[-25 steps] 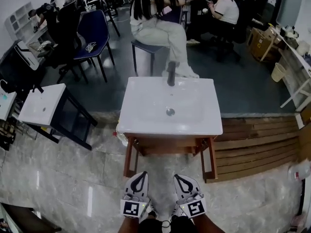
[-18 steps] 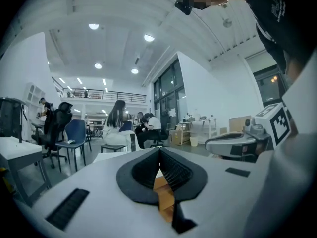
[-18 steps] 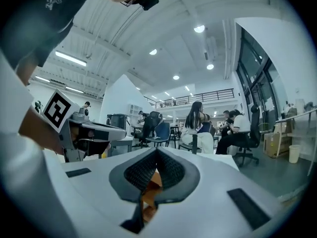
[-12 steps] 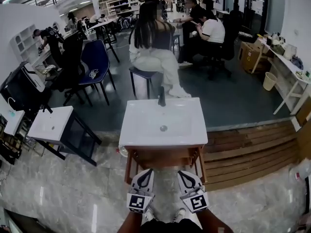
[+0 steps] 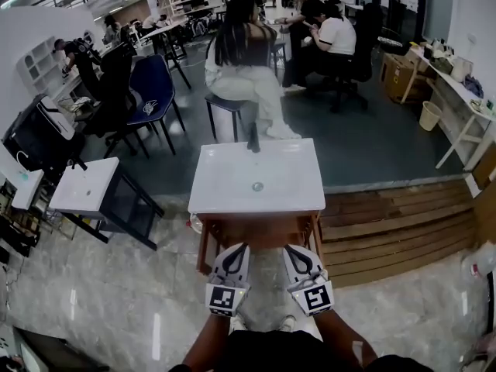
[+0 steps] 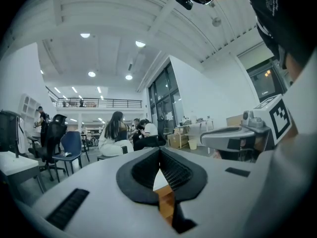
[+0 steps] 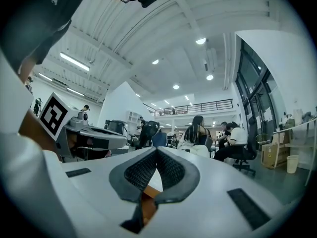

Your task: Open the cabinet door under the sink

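We are holding two grippers side by side at 6 o'clock in the head view, both pointing towards 12 o'clock. The left gripper [image 5: 238,248] is keeping its two jaws closed with the tips meeting and nothing between them. The right gripper [image 5: 289,249] is closed and empty in the same way. Each is carrying one marker cube, two in all, at its near end.

We are counting two sinks. The main sink [image 5: 225,196], white and rectangular, is sitting just past the gripper tips at 12 o'clock, with one dark faucet [image 5: 253,137] at its far edge and one drain [image 5: 257,186] in the middle of its bowl. The wooden cabinet [image 5: 260,232] is showing under its near rim, close to both grippers but not touching them. From up here we cannot make out its door. The second sink [image 5: 84,185] is standing on a dark frame at 10 o'clock, well apart.

Wooden steps [image 5: 387,227] are lying at 3 o'clock beside the cabinet. One blue chair [image 5: 152,84] is standing at 11 o'clock.
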Demonstrator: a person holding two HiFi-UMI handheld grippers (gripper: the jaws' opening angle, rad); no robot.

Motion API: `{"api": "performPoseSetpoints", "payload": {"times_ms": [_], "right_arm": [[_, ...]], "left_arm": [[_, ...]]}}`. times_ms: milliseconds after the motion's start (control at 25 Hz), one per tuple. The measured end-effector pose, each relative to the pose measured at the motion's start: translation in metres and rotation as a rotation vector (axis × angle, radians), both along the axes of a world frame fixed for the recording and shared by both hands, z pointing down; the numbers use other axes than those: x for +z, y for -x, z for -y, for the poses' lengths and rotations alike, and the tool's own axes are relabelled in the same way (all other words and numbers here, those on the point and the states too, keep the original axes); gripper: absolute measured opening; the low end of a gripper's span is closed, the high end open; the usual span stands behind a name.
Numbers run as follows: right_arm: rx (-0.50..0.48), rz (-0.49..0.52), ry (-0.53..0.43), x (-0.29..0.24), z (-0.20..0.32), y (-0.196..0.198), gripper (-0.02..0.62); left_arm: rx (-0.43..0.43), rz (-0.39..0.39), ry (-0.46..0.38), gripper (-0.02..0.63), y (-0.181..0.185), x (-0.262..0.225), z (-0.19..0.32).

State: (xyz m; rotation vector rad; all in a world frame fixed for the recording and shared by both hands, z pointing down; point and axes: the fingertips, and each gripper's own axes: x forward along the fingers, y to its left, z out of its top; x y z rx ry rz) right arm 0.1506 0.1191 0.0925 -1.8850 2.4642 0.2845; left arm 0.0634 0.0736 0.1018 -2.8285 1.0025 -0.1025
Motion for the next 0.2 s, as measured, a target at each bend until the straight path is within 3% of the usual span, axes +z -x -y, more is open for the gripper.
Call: {"api": "performPoseSetpoints", "payload": {"times_ms": [200], "right_arm": [[0.003, 0.007, -0.022, -0.007, 0.005, -0.012, 0.025]], "left_arm": [[0.003, 0.006, -0.017, 0.021, -0.016, -0.007, 0.002]]}}
